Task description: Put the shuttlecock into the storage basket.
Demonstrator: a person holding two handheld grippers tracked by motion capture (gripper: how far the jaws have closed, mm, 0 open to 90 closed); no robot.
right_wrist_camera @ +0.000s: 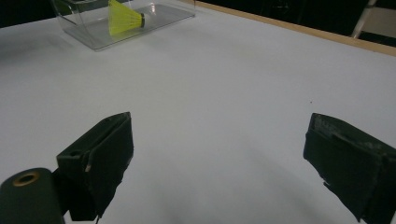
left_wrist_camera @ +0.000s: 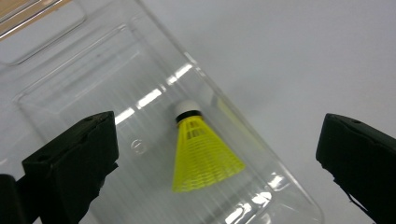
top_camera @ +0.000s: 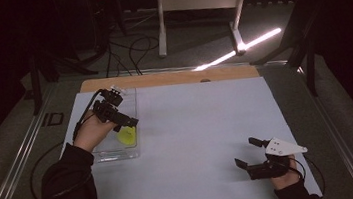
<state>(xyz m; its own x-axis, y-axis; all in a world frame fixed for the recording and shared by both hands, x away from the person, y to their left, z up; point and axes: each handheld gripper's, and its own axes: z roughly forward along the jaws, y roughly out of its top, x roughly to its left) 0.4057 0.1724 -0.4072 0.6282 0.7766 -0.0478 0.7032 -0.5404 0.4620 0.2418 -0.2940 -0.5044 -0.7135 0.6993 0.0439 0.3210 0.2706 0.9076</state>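
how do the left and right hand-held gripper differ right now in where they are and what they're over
The left hand-held gripper hangs over the clear tray at the table's left, while the right hand-held gripper sits near the front right over bare white tabletop. The left one points down at the yellow shuttlecock lying in the tray; the right one has nothing between its jaws but table. Both stand wide open and hold nothing.

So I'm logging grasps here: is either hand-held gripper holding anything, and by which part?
Nothing is held. The left hand-held gripper hangs open over the yellow plastic shuttlecock in the clear plastic box; the right hand-held gripper is open.
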